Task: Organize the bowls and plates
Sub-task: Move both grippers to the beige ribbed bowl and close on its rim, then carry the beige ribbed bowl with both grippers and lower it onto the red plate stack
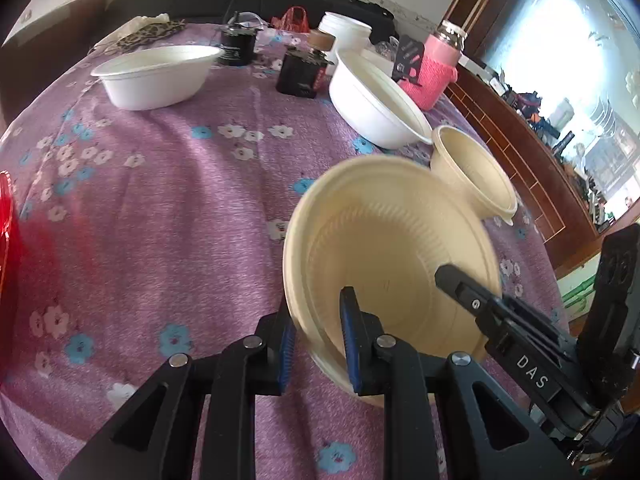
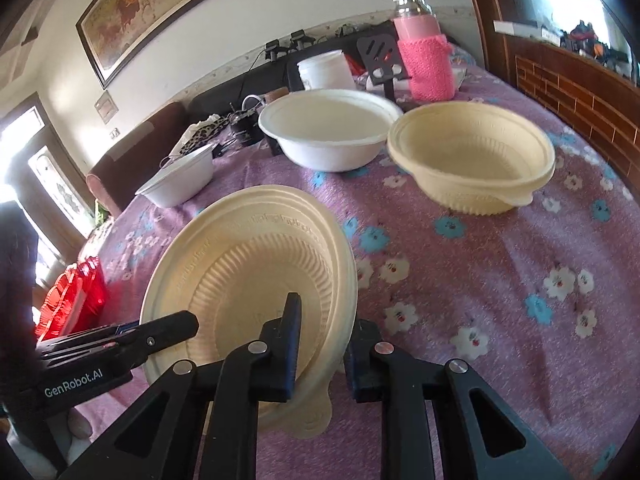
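Note:
A cream ribbed bowl (image 1: 392, 248) (image 2: 248, 264) is tilted between both grippers, and its stacked rims suggest more than one nested bowl. My left gripper (image 1: 318, 320) is shut on its near left rim, one blue pad inside and one outside. My right gripper (image 2: 326, 320) is shut on the opposite rim in the same way. Each gripper shows in the other's view: the right gripper (image 1: 456, 276) and the left gripper (image 2: 188, 326). A second cream bowl (image 1: 476, 172) (image 2: 472, 152) sits upright on the cloth beyond. Two white bowls (image 1: 156, 72) (image 1: 376, 100) stand farther back.
The purple floral tablecloth (image 1: 180, 200) covers the table. At the back stand a white tub (image 1: 344, 32), a pink-sleeved bottle (image 1: 436, 64), black boxes (image 1: 300, 72) and a black spatula (image 2: 380, 60). A red object (image 2: 76, 300) lies at the left edge. A brick-patterned wall borders the right.

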